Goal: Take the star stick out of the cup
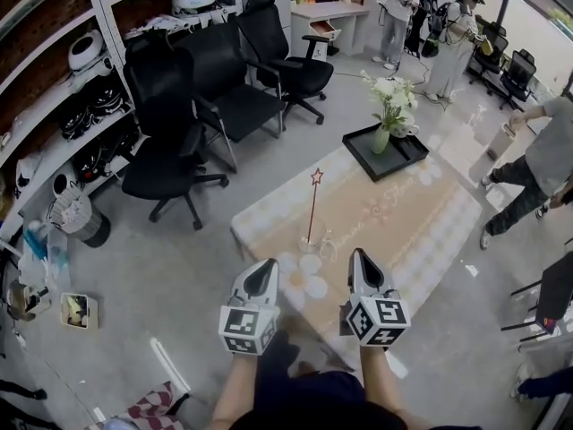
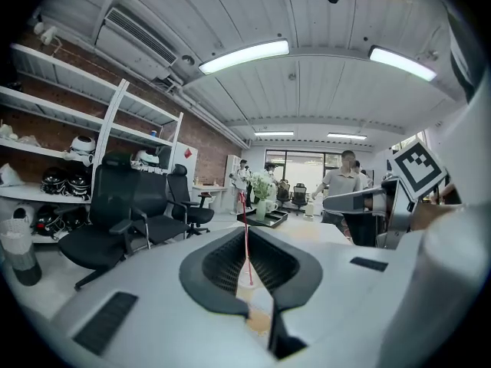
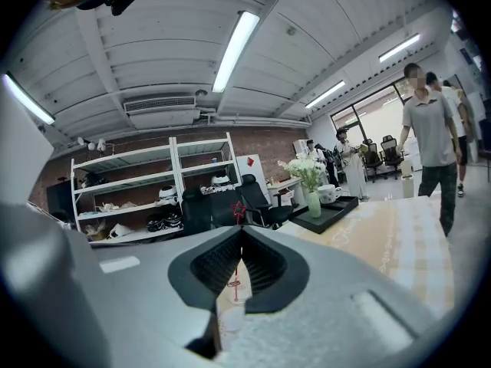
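Open-plan office/lab: black swivel chairs (image 1: 224,88) and wall shelves (image 1: 49,155) of gear left of the left gripper (image 1: 265,265), white desk (image 1: 329,12) far ahead, strip lights (image 2: 244,56) and ceiling AC unit (image 2: 142,37) overhead, brick wall (image 2: 203,140).

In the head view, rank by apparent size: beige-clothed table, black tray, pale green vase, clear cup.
Largest: beige cloth-covered table
Next: black rectangular tray
Unranked: pale green vase and clear cup look alike; the vase is farther from the camera.
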Demonstrator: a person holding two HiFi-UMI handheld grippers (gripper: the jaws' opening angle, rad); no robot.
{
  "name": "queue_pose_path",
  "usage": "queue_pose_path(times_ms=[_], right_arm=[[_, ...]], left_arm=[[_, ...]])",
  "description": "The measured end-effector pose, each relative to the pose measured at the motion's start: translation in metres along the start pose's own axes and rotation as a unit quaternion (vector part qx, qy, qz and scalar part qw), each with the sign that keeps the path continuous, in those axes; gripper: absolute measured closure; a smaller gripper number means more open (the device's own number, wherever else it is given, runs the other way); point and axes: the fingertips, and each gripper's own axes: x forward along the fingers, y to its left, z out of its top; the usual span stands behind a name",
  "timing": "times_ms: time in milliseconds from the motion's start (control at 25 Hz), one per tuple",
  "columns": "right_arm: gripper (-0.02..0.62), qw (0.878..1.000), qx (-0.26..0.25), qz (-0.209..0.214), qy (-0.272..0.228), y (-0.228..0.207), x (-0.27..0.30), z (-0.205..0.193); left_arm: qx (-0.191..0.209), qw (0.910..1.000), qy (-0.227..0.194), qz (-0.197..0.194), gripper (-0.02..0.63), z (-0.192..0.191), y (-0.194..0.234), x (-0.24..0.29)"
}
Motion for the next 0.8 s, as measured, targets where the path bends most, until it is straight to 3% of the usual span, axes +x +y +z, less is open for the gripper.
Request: queue_pose_path(times_ms=[800], right_arm=[[0.591, 0.998, -0.001, -0.066, 0.003, -0.008, 0.096, 0.009]], left_arm=[[-0.002, 0.9973, 0.015, -0.071, 0.588, 0.018, 0.063, 0.107]])
